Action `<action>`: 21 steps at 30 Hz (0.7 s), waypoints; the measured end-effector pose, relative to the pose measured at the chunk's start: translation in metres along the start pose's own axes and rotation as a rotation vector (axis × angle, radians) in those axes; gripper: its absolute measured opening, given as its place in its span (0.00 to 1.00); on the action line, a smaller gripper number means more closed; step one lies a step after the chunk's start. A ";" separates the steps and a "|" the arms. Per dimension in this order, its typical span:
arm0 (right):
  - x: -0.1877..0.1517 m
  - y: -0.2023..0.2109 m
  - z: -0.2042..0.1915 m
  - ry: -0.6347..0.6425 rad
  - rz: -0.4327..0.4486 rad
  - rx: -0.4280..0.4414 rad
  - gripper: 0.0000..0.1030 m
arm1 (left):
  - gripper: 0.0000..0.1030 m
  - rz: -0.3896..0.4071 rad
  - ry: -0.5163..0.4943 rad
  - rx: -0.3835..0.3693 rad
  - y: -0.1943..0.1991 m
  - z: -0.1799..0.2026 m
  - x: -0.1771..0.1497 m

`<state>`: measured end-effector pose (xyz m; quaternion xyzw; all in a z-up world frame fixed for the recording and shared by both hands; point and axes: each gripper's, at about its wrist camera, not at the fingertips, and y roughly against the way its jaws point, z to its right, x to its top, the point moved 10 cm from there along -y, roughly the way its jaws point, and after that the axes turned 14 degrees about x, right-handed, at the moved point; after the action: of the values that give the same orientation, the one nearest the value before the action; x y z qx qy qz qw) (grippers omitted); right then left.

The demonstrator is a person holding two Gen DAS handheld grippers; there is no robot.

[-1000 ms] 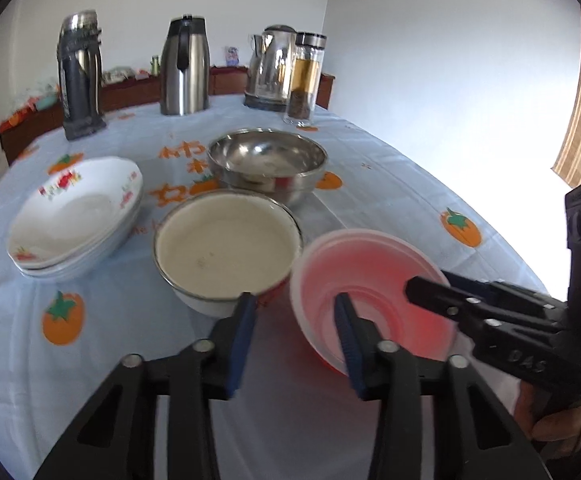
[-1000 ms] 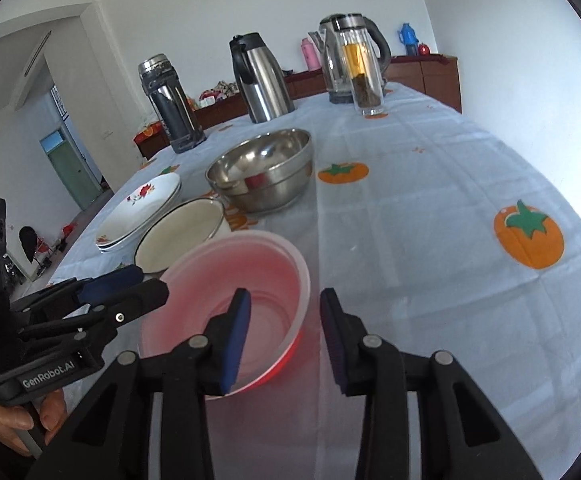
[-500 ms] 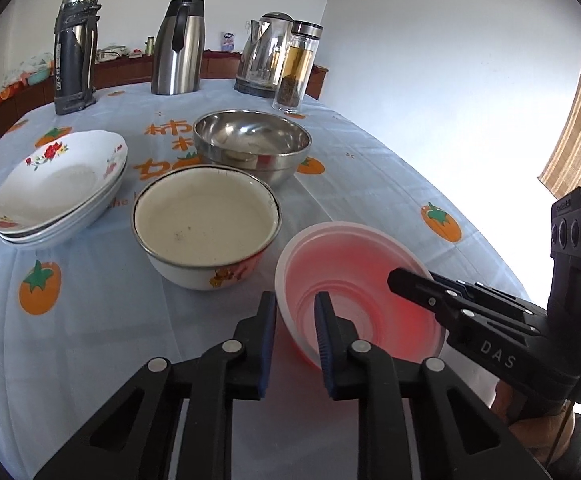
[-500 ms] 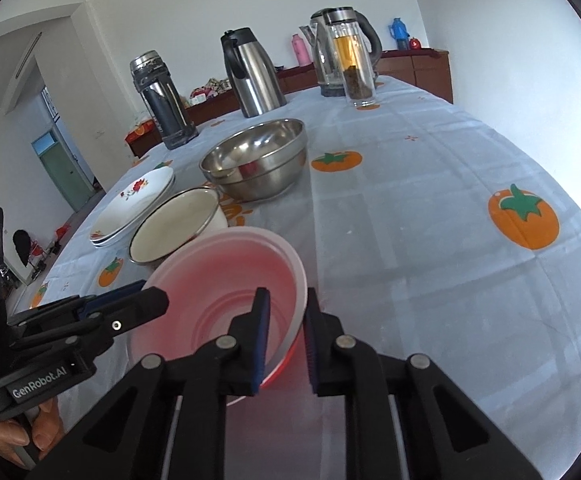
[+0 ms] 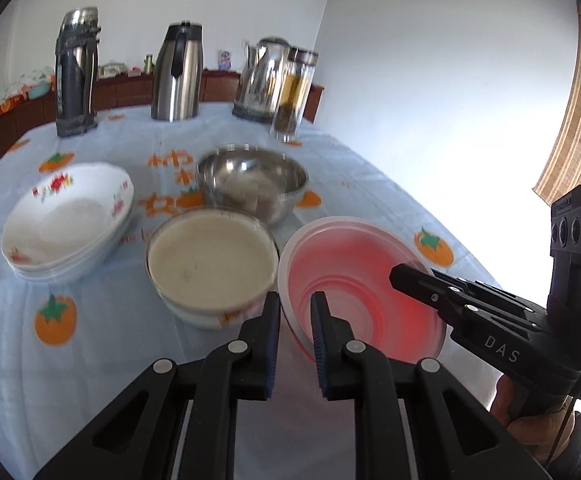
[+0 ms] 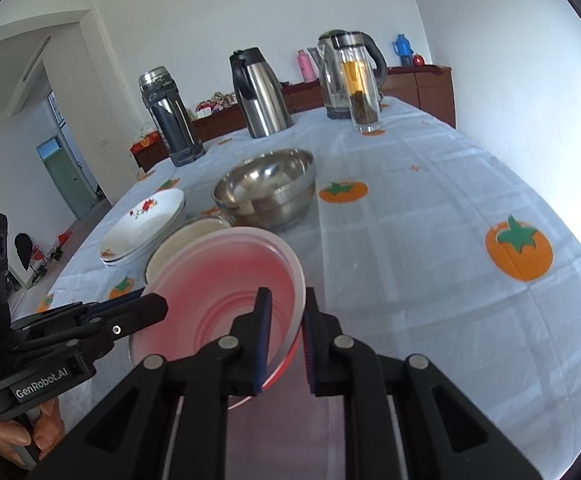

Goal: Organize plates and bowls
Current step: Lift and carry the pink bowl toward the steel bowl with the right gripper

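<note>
Jaws of the left gripper (image 5: 295, 312) are clamped on the near-left rim of the pink plastic bowl (image 5: 354, 280), one pad inside the wall and one outside, at about 8 o'clock on the bowl. Jaws of the right gripper (image 6: 285, 308) pinch the same bowl's (image 6: 230, 280) rim on the opposite side, at about 4 o'clock, again with the thin wall between the pads. Both pairs stand nearly together, with only the rim's thickness between them. From the right wrist view the bowl tilts, its far edge overlapping the cream enamel bowl (image 6: 188, 236); whether its base is clear of the bench (image 6: 430, 240) I cannot tell. On the left wrist view the cream enamel bowl (image 5: 210, 264) sits just beside the pink one at 9 o'clock, the steel bowl (image 5: 254, 180) at 11 o'clock beyond it, and the stacked white plates (image 5: 66, 220) farther toward 9 o'clock.
</note>
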<state>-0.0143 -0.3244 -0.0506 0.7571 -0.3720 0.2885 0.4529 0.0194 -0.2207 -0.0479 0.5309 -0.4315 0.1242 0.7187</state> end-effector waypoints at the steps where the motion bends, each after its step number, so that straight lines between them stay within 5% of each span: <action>1: 0.010 0.001 -0.003 0.015 0.014 -0.001 0.14 | 0.17 0.011 0.001 0.004 0.001 -0.001 0.005; 15: 0.097 -0.028 -0.017 0.108 0.134 -0.004 0.14 | 0.17 0.147 0.054 0.062 -0.013 -0.029 0.090; 21: 0.119 -0.055 -0.006 0.100 0.149 -0.005 0.14 | 0.17 0.139 0.104 0.078 -0.042 -0.043 0.111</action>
<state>0.0963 -0.3374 0.0184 0.7109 -0.4051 0.3579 0.4498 0.1332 -0.2312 0.0052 0.5201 -0.4244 0.2181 0.7084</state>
